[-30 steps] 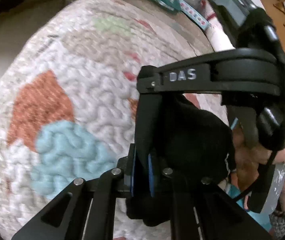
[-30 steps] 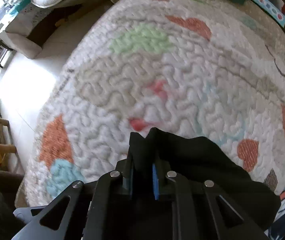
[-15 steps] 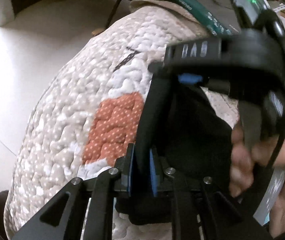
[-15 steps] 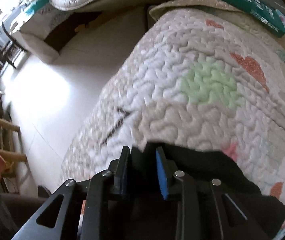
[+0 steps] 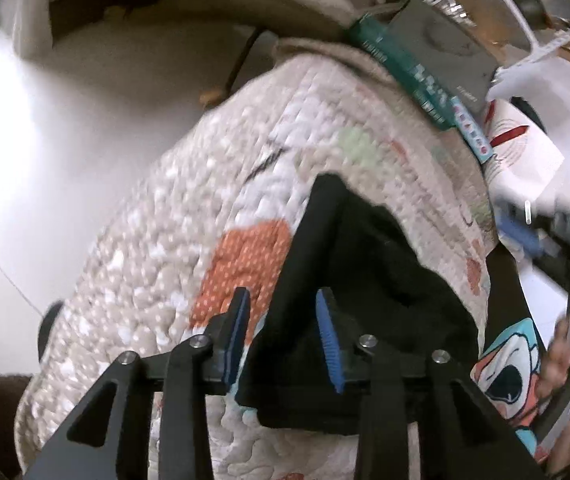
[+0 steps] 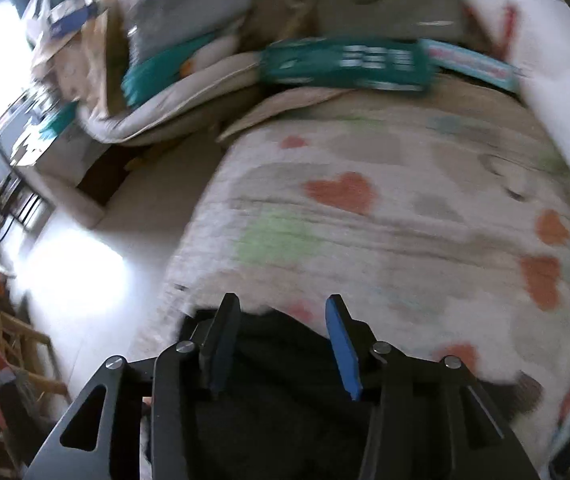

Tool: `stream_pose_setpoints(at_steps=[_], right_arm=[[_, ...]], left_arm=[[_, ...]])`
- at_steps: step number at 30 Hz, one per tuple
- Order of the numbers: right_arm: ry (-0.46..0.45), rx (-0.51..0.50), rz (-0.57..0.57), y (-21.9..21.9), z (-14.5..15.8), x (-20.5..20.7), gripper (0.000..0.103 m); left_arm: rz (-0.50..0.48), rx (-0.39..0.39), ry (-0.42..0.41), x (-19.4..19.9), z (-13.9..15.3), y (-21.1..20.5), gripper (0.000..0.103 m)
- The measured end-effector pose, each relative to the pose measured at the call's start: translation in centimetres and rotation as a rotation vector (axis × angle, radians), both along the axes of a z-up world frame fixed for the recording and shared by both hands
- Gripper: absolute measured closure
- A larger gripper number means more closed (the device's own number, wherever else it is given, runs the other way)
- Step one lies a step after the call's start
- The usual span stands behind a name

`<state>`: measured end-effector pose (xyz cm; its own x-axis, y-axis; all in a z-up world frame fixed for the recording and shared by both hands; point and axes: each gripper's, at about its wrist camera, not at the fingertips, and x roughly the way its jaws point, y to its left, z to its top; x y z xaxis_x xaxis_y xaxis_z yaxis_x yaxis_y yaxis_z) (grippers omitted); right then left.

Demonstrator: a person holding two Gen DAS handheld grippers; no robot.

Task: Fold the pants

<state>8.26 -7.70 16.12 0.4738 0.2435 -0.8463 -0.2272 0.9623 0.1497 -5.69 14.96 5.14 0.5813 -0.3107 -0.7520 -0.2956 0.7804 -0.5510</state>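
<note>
your left hand-held gripper (image 5: pixel 283 336) no longer clamps the black pants (image 5: pixel 369 280): 1 second ago its blue pads were pressed together on a fold of the cloth, and now its jaws are opening, with a clear gap on each side. a raised ridge of the pants stands between the pads (image 5: pixel 327 340), close to the right one and apart from the left; whether it touches the right pad you cannot tell. the rest of the pants lies in a dark heap on the quilted bed cover (image 5: pixel 173 264), just beside its orange patch (image 5: pixel 245 268).

your right hand-held gripper (image 6: pixel 281 344) shows the same change. its pads were shut on the pants before; now its jaws are opening and stand well apart, with the cloth lying below and behind them rather than pinched. the pants (image 6: pixel 285 400) rest near the edge of the bed cover (image 6: pixel 405 240), and this view takes in more of the room beyond the bed than it did earlier, with the teal box (image 6: pixel 345 64) at the far end, though much of it is blurred.

in the left view your right hand (image 5: pixel 561 356) shows at the right edge.
</note>
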Motion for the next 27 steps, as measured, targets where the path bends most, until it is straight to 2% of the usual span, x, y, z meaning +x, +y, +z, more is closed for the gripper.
stream_pose_setpoints(at_steps=[3, 6, 10, 14, 19, 24, 27], right_arm=[[-0.007, 0.026, -0.108, -5.7, 0.3, -3.1, 0.053], [0.014, 0.154, -0.291, -12.9, -0.5, -6.4, 0.052], [0.039, 0.320, -0.465, -18.1, -3.2, -9.8, 0.052], [0.082, 0.362, -0.514, -19.1, -6.3, -10.9, 0.052], [0.097, 0.348, -0.573, -19.0, -8.4, -12.3, 0.052], [0.092, 0.382, -0.690, -20.3, -9.9, -14.4, 0.052], [0.095, 0.388, -0.721, -20.9, -10.6, -14.5, 0.051]], left_arm=[[-0.021, 0.062, -0.066, -0.1, 1.8, -0.9, 0.062], [-0.069, 0.082, -0.087, 0.6, 2.7, -1.8, 0.061], [-0.171, 0.066, -0.075, 1.9, 4.2, -4.0, 0.061], [-0.317, 0.150, -0.097, 3.5, 6.8, -7.4, 0.057], [-0.480, 0.200, -0.101, 7.3, 8.5, -12.7, 0.054], [-0.707, 0.267, -0.102, 11.7, 8.0, -21.6, 0.053], [-0.841, 0.259, -0.078, 13.8, 6.4, -26.8, 0.053]])
